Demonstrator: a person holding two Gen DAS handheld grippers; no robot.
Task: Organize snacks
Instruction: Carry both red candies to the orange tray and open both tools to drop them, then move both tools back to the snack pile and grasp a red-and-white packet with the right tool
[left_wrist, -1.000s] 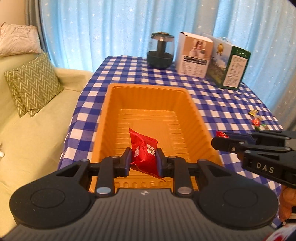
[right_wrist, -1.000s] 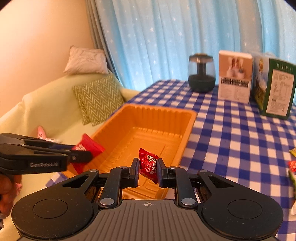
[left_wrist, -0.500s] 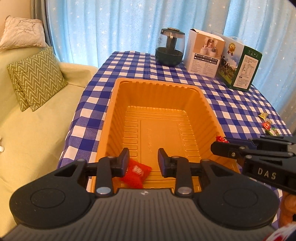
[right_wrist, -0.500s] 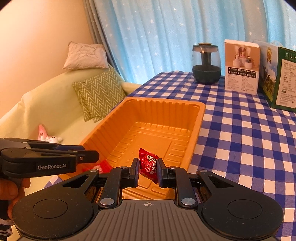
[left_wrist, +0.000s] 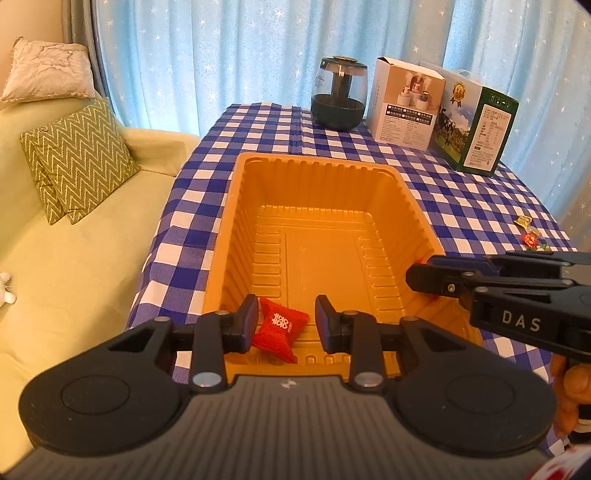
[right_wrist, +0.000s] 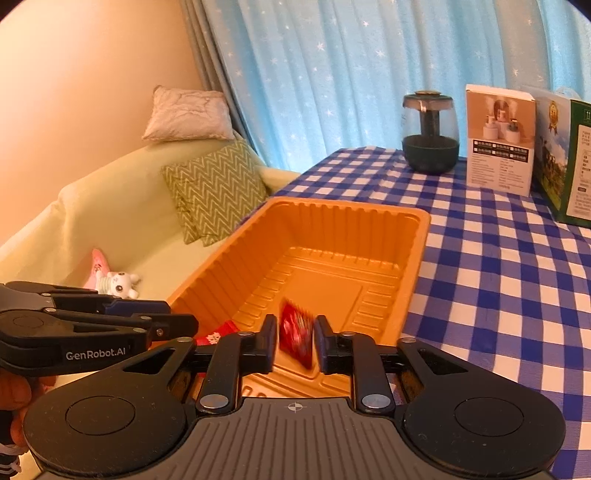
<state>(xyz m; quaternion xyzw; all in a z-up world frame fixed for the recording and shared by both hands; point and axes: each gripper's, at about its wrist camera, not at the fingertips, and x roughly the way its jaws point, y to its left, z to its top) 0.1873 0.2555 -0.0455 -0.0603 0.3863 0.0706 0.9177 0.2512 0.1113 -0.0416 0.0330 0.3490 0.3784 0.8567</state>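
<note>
An orange plastic tray (left_wrist: 325, 173) (right_wrist: 417, 236) sits on the blue checked tablecloth. My left gripper (left_wrist: 284, 325) is open over the tray's near end; a red snack packet (left_wrist: 280, 328) lies on the tray floor below it, also partly seen in the right wrist view (right_wrist: 216, 334). My right gripper (right_wrist: 294, 341) has its jaws parted over the tray's near right rim; a second red packet (right_wrist: 295, 334) between them is blurred and clear of both pads. The right gripper shows from the side in the left wrist view (left_wrist: 417, 275). Loose sweets (left_wrist: 530, 238) lie on the cloth at far right.
A dark glass diffuser (left_wrist: 340, 98), a white box (left_wrist: 406, 103) and a green box (left_wrist: 480, 133) stand at the table's back. A pale green sofa (left_wrist: 74, 266) with a zigzag cushion (left_wrist: 79, 158) and a small plush toy (right_wrist: 118, 282) lies left of the table.
My left gripper opened and its red packet fell onto the tray floor. Just now my right gripper's jaws parted and its red packet is dropping, blurred by motion.
</note>
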